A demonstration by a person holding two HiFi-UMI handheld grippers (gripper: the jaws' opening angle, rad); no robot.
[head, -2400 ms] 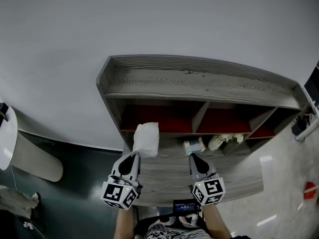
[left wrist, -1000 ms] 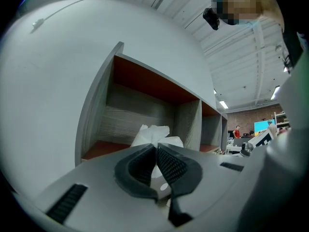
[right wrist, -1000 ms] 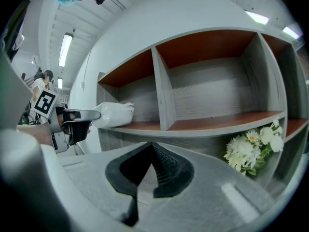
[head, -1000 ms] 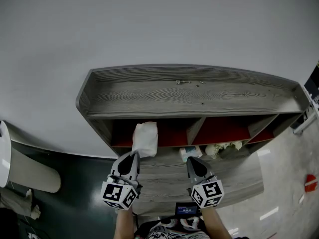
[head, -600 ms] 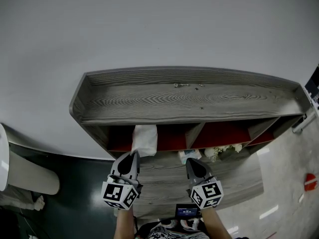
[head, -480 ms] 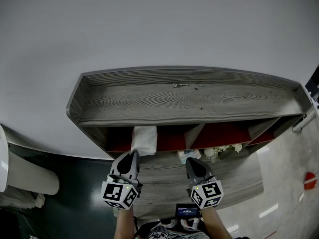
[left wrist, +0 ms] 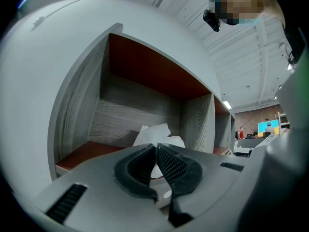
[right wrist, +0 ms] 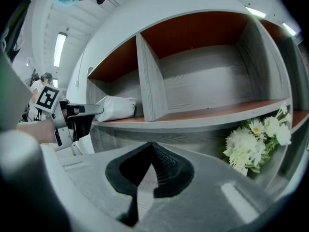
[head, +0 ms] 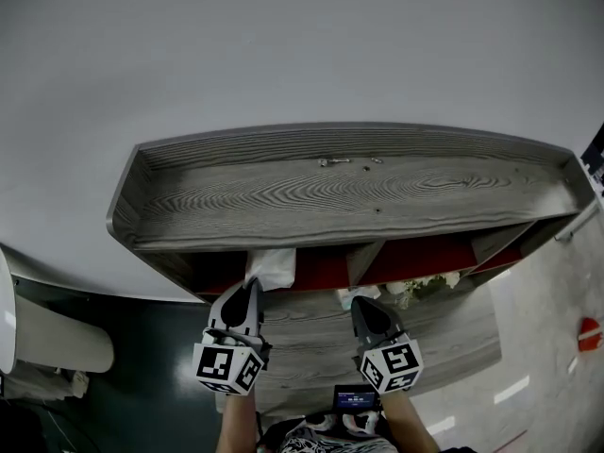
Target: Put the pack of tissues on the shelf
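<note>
Since a second ago the pack (head: 272, 267) sits further in under the top board of the shelf (head: 330, 192); in the head view only its near end shows below the front edge now. On my left gripper (left wrist: 156, 145) the jaws are closed, pinching the crumpled white wrapper end of the pack between the pads. It points level into the leftmost compartment of the upper row. On my right gripper (right wrist: 152, 146) the jaws are closed together with nothing between them. It is in front of the shelf, beside the left gripper and apart from the pack. From the right gripper view I see the pack inside that left compartment, just left of the divider (right wrist: 147, 81) and low over the red-brown bottom. I can't tell if it rests on it. White flowers (right wrist: 256, 139) sit in the row below, at right. Behind the shelf is a grey wall (head: 302, 36), and left of my grippers is dark floor (head: 160, 347).
</note>
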